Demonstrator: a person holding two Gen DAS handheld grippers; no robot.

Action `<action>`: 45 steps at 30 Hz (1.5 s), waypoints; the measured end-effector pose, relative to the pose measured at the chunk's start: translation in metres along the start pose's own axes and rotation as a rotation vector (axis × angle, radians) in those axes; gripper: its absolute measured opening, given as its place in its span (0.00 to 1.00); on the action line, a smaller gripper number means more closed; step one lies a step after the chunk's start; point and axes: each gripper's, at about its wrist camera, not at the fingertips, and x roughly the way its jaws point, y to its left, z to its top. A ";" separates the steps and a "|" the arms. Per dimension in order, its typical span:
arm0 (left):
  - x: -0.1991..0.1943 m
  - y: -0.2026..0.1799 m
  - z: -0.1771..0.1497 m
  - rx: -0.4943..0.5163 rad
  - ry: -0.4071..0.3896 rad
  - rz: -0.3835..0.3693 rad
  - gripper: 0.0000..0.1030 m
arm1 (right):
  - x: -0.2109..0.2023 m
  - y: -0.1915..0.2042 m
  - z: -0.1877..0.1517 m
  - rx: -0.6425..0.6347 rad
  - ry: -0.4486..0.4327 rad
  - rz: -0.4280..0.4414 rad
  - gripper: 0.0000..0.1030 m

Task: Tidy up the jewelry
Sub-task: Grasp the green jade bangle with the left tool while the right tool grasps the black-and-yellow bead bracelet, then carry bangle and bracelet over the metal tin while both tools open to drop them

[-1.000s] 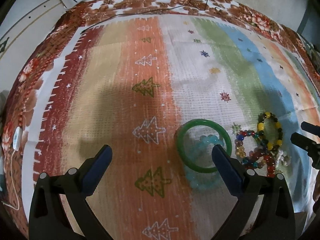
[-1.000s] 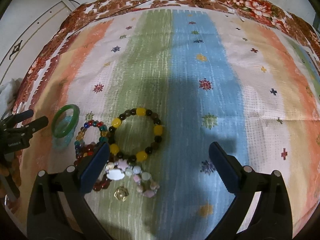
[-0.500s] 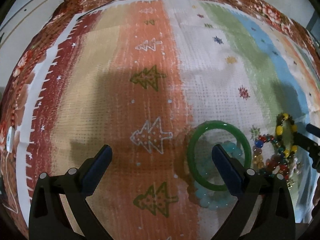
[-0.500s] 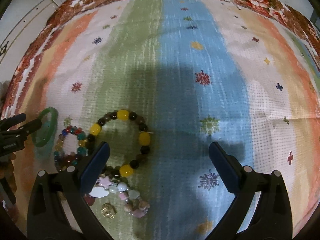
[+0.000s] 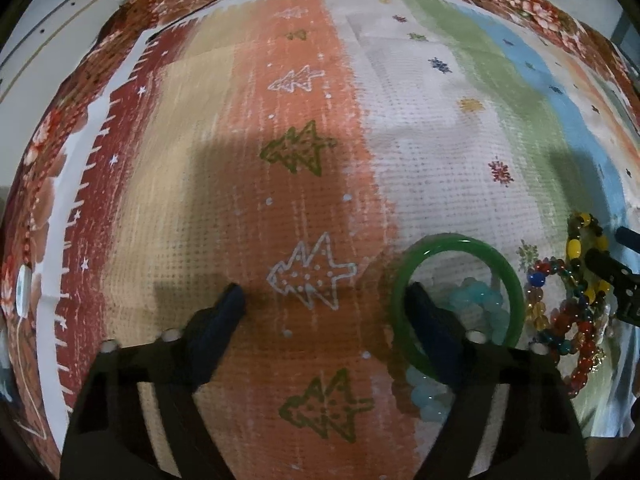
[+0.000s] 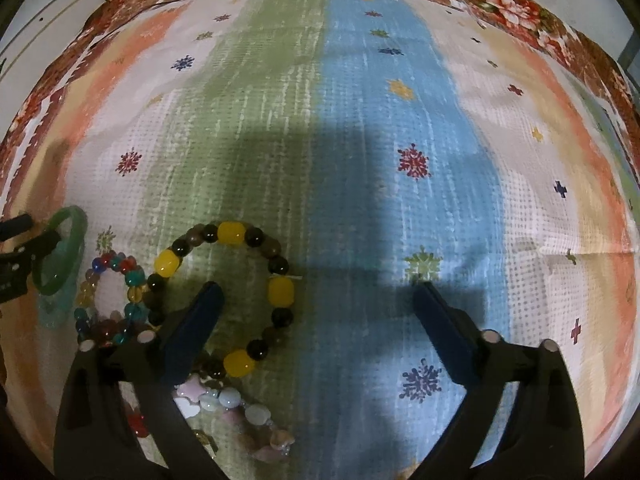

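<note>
My left tongs (image 5: 324, 304) spread apart, one finger inside the green bangle (image 5: 458, 304) on the striped cloth (image 5: 304, 184). My right tongs (image 6: 316, 296) gape astride the yellow-bead bracelet (image 6: 224, 292). Close on rims only, avoiding neighbouring beads.

The lower arc of the pale blue bracelet (image 5: 476, 300) is covered by the left gripper's (image 5: 324, 300) right finger and the bangle (image 5: 516, 296). The pink bracelet (image 6: 236, 400) is partly hidden behind the right gripper (image 6: 316, 292). A small gold piece (image 6: 204, 438), possibly a charm, is blurred.
</note>
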 end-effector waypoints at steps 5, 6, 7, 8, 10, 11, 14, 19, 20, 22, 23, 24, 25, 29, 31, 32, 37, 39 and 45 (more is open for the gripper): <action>-0.004 -0.014 -0.001 0.057 -0.008 -0.020 0.42 | -0.006 0.007 -0.002 -0.034 -0.004 0.032 0.46; -0.005 -0.016 -0.002 0.072 -0.008 -0.024 0.33 | -0.006 0.008 -0.003 -0.038 -0.003 0.040 0.39; -0.005 -0.018 -0.003 0.080 -0.008 -0.027 0.26 | -0.007 0.010 -0.004 -0.048 0.000 0.051 0.31; -0.005 -0.018 -0.003 0.087 -0.007 -0.029 0.13 | -0.007 0.011 -0.004 -0.055 0.001 0.058 0.28; -0.006 -0.017 -0.004 0.086 -0.006 -0.032 0.07 | -0.008 0.011 -0.004 -0.051 0.007 0.080 0.15; -0.006 -0.016 -0.004 0.086 -0.007 -0.035 0.08 | -0.008 0.010 -0.005 -0.045 0.006 0.083 0.14; -0.008 -0.013 -0.004 0.073 -0.011 -0.051 0.07 | -0.010 0.008 -0.005 -0.042 0.002 0.092 0.13; -0.019 -0.013 -0.004 0.065 -0.033 -0.054 0.07 | -0.022 0.008 -0.006 -0.035 -0.014 0.113 0.13; -0.023 -0.013 -0.003 0.061 -0.040 -0.058 0.07 | -0.026 0.008 -0.006 -0.033 -0.023 0.117 0.13; -0.032 -0.013 -0.002 0.051 -0.060 -0.067 0.07 | -0.034 0.008 -0.005 -0.032 -0.036 0.124 0.13; -0.036 -0.013 -0.002 0.048 -0.069 -0.071 0.07 | -0.039 0.008 -0.005 -0.031 -0.045 0.126 0.13; -0.042 -0.014 -0.001 0.043 -0.079 -0.078 0.07 | -0.043 0.008 -0.004 -0.032 -0.052 0.128 0.13; -0.046 -0.015 -0.001 0.040 -0.088 -0.082 0.07 | -0.047 0.008 -0.004 -0.031 -0.059 0.131 0.13; -0.061 -0.018 -0.001 0.031 -0.111 -0.106 0.09 | -0.066 0.009 -0.006 -0.027 -0.084 0.146 0.13; -0.069 -0.019 -0.004 0.030 -0.123 -0.114 0.09 | -0.075 0.010 -0.007 -0.030 -0.098 0.149 0.13; -0.072 -0.019 -0.005 0.029 -0.129 -0.118 0.10 | -0.079 0.010 -0.008 -0.033 -0.105 0.149 0.13; -0.090 -0.020 -0.012 0.022 -0.154 -0.142 0.10 | -0.097 0.012 -0.012 -0.036 -0.129 0.161 0.13; -0.097 -0.021 -0.016 0.019 -0.165 -0.152 0.10 | -0.106 0.012 -0.016 -0.040 -0.138 0.165 0.13; -0.119 -0.027 -0.026 0.020 -0.195 -0.182 0.10 | -0.128 0.009 -0.028 -0.042 -0.162 0.174 0.13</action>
